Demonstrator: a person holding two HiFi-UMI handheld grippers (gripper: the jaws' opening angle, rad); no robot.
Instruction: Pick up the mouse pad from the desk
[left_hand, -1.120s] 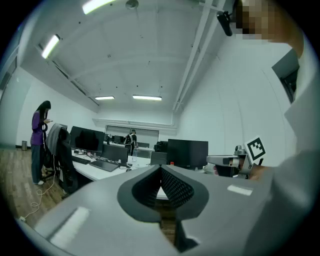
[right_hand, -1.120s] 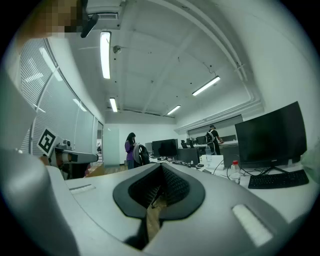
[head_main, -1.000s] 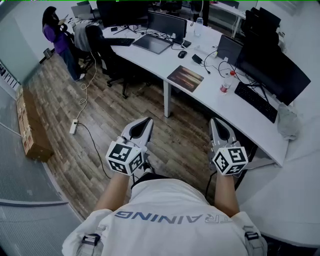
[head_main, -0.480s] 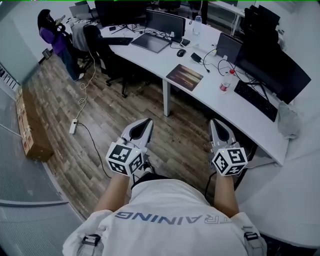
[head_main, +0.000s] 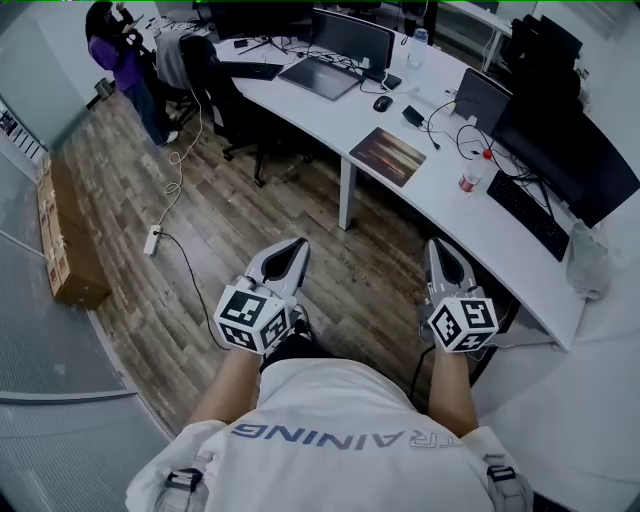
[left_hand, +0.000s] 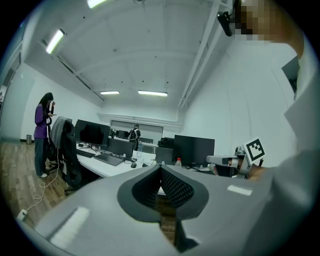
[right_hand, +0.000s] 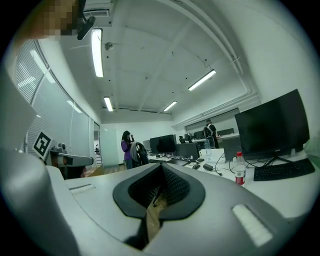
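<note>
Far left of the left fingers: cardboard box (head_main: 62, 240) lying on the wood floor (head_main: 200, 200). A person in a purple top (head_main: 120, 45) stands well ahead-left of them, beside a dark chair (head_main: 215, 85).

Left gripper (head_main: 293, 248): held about level over the floor, jaws closed tip to tip and empty. Only floor shows through the slit behind the pads.

White desk (head_main: 440, 200) curves across ahead of both grippers.

Mouse pad (head_main: 394, 156): flat on the desk near its front edge. It sits ahead of the fingers, between the two grippers' lines and nearer the right one's. Well apart from both, untouched. A black mouse (head_main: 382, 103) sits past it, farther from the fingers.

Right gripper (head_main: 438, 250): also level, jaws fully together, nothing between them. It hangs near the desk's front edge and isn't over the top.

Ahead-right of the right fingers: red-capped bottle (head_main: 469, 172) upright on the desk. Further right is a black keyboard (head_main: 530, 203) in front of a dark monitor (head_main: 570, 160).
</note>
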